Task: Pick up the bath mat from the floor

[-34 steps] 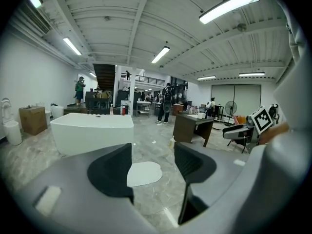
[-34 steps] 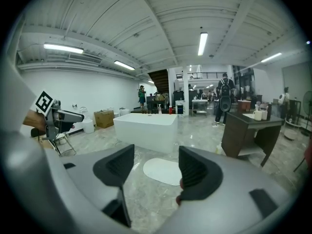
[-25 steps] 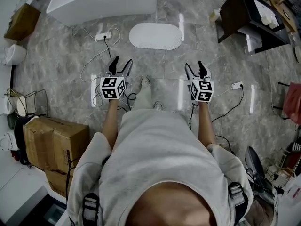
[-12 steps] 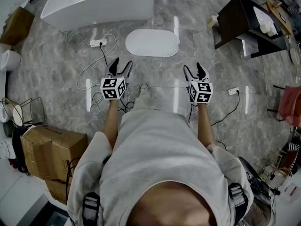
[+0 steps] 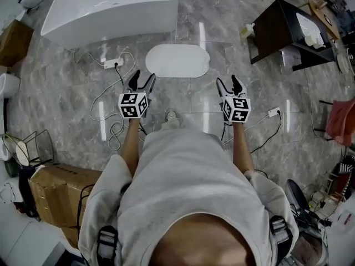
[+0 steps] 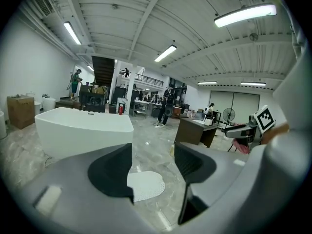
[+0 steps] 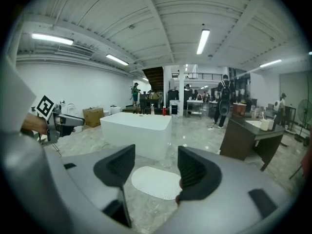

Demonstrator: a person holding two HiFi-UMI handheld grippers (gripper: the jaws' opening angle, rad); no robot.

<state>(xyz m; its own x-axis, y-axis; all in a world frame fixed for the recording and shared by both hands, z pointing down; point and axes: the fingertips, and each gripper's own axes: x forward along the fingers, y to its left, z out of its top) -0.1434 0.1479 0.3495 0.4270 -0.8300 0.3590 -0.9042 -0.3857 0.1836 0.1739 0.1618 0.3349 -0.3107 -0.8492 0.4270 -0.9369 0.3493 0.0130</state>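
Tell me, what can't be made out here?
Bath mat: left gripper view, left part hidden behind a jaw.
Bathtub: head view, far end cut off by the top edge.
White things on the dark table: head view, too small to identify.

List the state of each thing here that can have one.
White oval bath mat: flat on the floor, untouched.
Left gripper: open, empty, short of the mat.
Right gripper: open, empty, short of the mat.
White power strip: black cable plugged in.
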